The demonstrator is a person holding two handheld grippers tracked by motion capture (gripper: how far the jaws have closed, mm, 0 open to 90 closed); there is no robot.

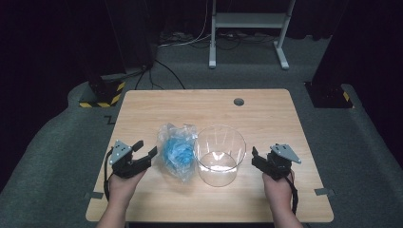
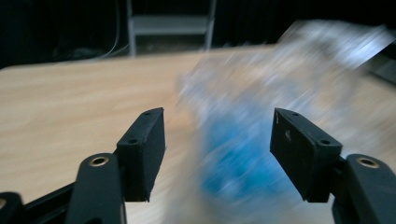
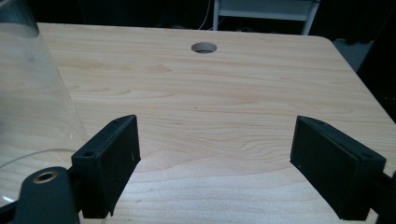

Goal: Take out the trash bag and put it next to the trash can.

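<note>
A light wooden bench [image 1: 266, 118] with rounded corners fills the middle of the high view, with a small round hole [image 1: 238, 101] near its far edge. At the centre of the frame stands a clear, round, open-topped plastic container [image 1: 219, 154], upright. Touching its left side lies a crumpled clear plastic bag with blue material inside [image 1: 177, 152].

At lower left of the high view, the left hand-held gripper [image 1: 145, 148] is held just beside the bag, its jaws spread apart and pointing toward the bag without touching it. In the left gripper view the bag [image 2: 252, 149] appears blurred between and beyond the two parted black jaws, nothing pinched between them.

At lower right of the high view, the right hand-held gripper [image 1: 254, 156] sits just beside the container's right wall, apart from it. In the right gripper view its jaws stand wide apart over bare wood, holding nothing; the container's clear wall [image 3: 28, 93] rises at the left edge of that frame, and the round hole [image 3: 204, 47] shows at top centre.
</note>
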